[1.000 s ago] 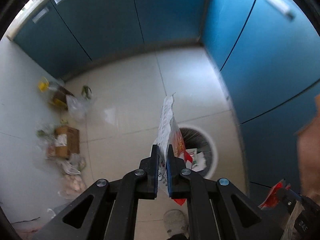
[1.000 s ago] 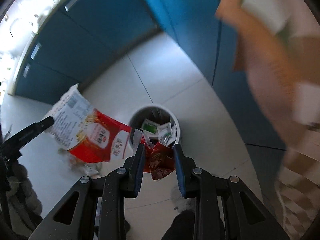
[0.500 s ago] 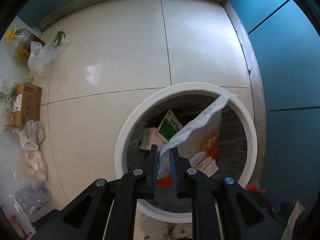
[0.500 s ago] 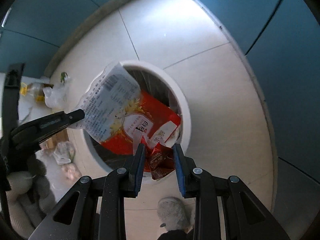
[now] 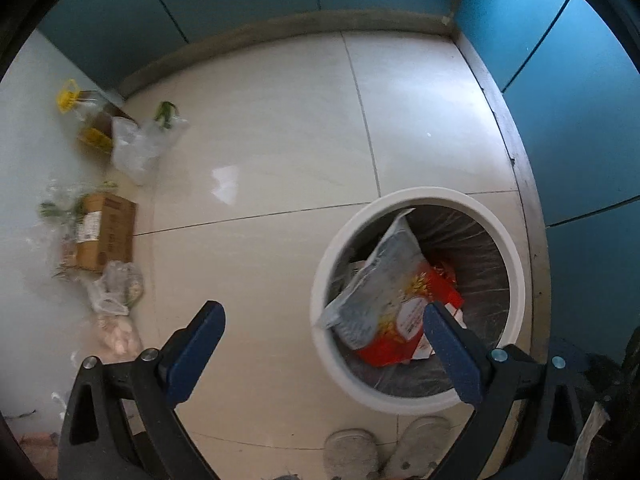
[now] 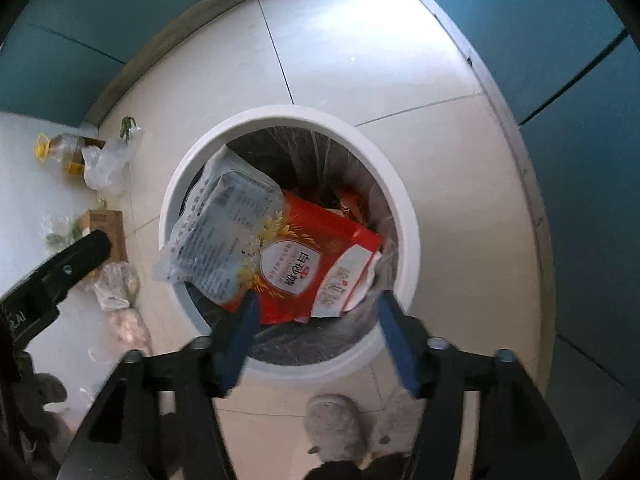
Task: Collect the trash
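Both grippers are hanging empty over the floor, jaws spread wide, nothing between them. The left gripper [image 5: 324, 344] is sitting left of the bin [image 5: 516, 264], its right finger overlapping the rim's near edge in view; the right gripper [image 6: 314, 328] is hovering almost straight over the bin [image 6: 404, 208]. The red-and-clear bag [image 6: 276, 248] is lying inside, not gripped, long axis running from the upper-left rim down toward the near right, clear end poking over the left rim, so it is sitting high and not fully sunk. A second red wrapper [image 6: 352, 200] is showing behind it, deeper in the liner. Judging from this, the drop looks done, and what the next pick hinges on is the loose stuff along the left wall: plastic bag [image 5: 140, 148] with greens beside the oil bottle [image 5: 86, 116], cardboard box [image 5: 106, 232], and more clear bags [image 5: 116, 284] nearer. I can't tell which of these counts as trash. All of it is lying left and forward of the left jaws, well apart from the bin, and the left gripper is clearly nearer; the right one would be reaching across. The box's long axis is running roughly front-to-back along the wall, so the left jaws would be closing across its short side. Person's slippers [image 5: 352, 452] are standing just below the bin.
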